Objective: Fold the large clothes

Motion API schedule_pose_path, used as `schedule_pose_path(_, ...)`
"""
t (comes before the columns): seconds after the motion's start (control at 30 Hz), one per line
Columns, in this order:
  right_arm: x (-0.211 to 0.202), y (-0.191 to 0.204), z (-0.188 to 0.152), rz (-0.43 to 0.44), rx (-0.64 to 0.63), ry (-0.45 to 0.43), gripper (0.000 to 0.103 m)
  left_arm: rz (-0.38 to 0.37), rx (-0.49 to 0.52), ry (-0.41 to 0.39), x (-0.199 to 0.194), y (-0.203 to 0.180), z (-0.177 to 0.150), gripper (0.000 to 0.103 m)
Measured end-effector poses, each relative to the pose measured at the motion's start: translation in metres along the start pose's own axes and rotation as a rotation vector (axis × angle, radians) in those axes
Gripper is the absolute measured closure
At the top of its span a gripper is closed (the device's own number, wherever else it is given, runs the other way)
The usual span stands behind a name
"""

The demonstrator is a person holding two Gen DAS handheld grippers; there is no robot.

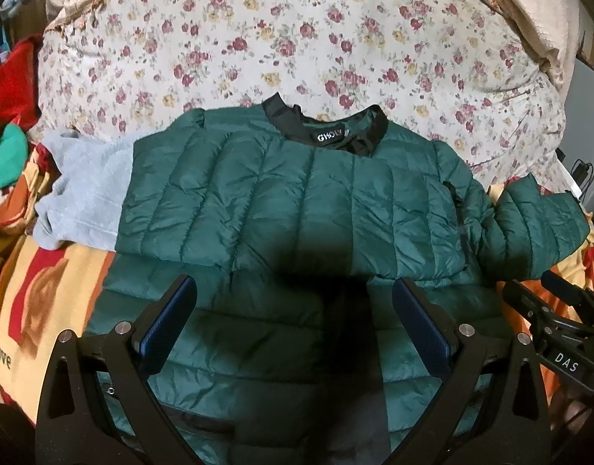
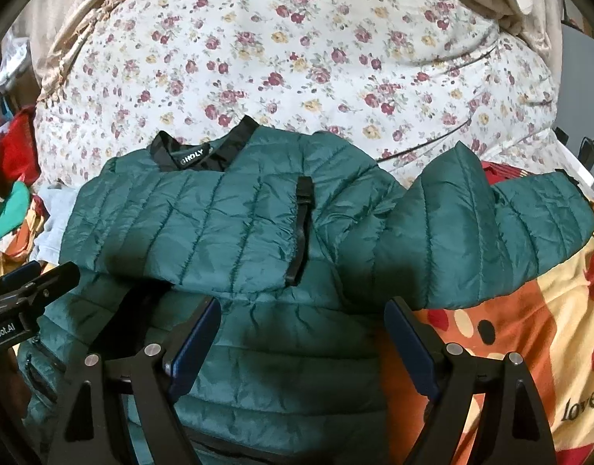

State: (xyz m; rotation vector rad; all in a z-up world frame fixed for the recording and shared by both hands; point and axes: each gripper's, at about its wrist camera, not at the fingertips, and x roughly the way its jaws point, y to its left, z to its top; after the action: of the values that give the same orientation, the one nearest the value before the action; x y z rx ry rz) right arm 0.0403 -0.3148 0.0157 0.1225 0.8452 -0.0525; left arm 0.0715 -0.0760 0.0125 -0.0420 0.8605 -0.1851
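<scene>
Left wrist view puts the green puffer jacket point(image 1: 297, 201) at the centre, so I place everything by it. Left of the jacket lies a grey garment point(image 1: 80, 197), its edge tucked under the jacket's shoulder side. The jacket itself lies on a patterned blanket point(image 1: 37, 302), collar point(image 1: 328, 124) away from me against the floral bedding point(image 1: 297, 38), upper half already doubled over the lower half. My left gripper point(image 1: 293, 325) hovers just above the near hem with its jaws spread wide and nothing between them.

On the right wrist view, my right gripper point(image 2: 301, 341) is likewise released, jaws apart over the jacket's near right edge. Right of the body, the loose sleeve point(image 2: 490, 232) sprawls out onto the blanket, not yet folded in.

I judge the jacket light, puffy and springy, with a slick shell that will likely slide in the pads and puff back open. I would pinch deep on a quilted seam or the sleeve cuff, not on the smooth face, and press the fold down after.
</scene>
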Motion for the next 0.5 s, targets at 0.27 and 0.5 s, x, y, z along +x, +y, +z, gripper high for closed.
schedule_pose_path(0.27, 0.006, -0.013, 0.008, -0.022, 0.003, 0.004, 0.018, -0.007, -0.015, 0.003, 0.008, 0.003, 0.002, 0.001)
schedule_pose_path(0.5, 0.002, -0.036, 0.021, -0.028, 0.032, -0.026, 0.018, -0.012, -0.016, 0.010, 0.015, 0.002, 0.003, 0.001)
